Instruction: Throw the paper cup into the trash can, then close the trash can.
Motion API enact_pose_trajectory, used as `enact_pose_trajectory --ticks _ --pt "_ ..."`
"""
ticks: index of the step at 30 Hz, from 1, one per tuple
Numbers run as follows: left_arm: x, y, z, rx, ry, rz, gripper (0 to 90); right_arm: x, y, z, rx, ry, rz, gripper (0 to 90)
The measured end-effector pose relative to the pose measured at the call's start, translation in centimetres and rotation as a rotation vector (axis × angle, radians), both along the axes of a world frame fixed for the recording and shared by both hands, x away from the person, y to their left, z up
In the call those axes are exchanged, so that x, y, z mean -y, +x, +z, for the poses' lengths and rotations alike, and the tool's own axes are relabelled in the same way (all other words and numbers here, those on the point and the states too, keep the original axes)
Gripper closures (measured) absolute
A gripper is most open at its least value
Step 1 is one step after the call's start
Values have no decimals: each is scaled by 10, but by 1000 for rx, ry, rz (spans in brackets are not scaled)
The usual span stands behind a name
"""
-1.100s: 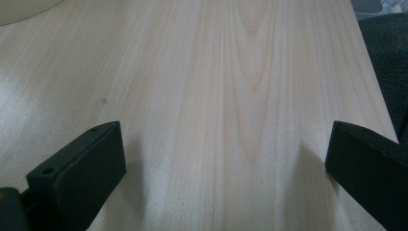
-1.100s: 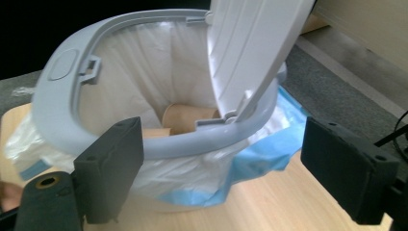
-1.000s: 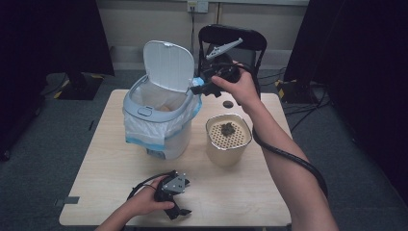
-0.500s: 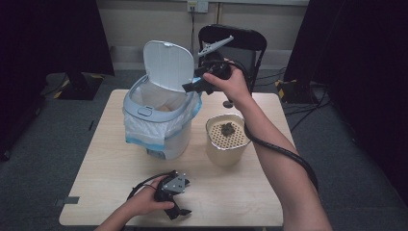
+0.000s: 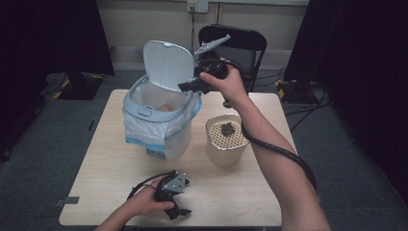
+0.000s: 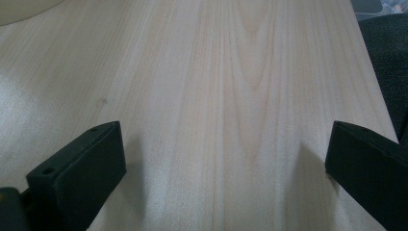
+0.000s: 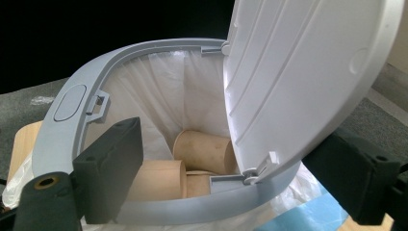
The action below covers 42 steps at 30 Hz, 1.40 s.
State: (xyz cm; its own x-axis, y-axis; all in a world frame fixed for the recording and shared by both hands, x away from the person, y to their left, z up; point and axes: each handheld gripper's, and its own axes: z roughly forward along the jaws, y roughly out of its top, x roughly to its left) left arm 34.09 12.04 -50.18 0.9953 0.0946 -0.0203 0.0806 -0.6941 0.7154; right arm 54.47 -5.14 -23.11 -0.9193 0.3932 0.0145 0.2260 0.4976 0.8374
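A grey-blue bin [image 5: 159,120] with a white liner stands on the table, its white lid [image 5: 169,65] tipped up. My right gripper [image 5: 188,87] hovers at the bin's right rim beside the lid, open with nothing between the jaws. In the right gripper view my right gripper [image 7: 231,147] looks into the bin [image 7: 62,130], where brown paper cups [image 7: 204,151] lie under the raised lid [image 7: 308,72]. My left gripper [image 5: 179,211] rests on the table near the front edge, and in its own view my left gripper [image 6: 223,144] stands open over bare wood.
A cream perforated container [image 5: 225,147] with a dark clump [image 5: 226,129] on top stands right of the bin. A black chair [image 5: 240,45] is behind the wooden table [image 5: 106,168]. The right gripper's cable [image 5: 284,154] hangs along the forearm.
My right gripper has shifted slightly left, closer to the lid and over the bin's rim. The left gripper has stayed put on the table.
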Motion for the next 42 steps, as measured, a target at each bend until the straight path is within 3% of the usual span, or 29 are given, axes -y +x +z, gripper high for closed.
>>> enact_pose_trajectory --ticks 8,26,27,42 --pt "0 0 0 0 0 0 0 0 -3 -1 -3 16 13 138" --pt "0 0 0 -1 -6 -3 0 -9 -19 5 25 -13 59 131" --pt "0 0 0 1 8 -4 0 -10 -20 5 24 -15 62 131" --pt "0 1 0 1 6 -5 0 -29 -36 1 -3 -11 147 131"
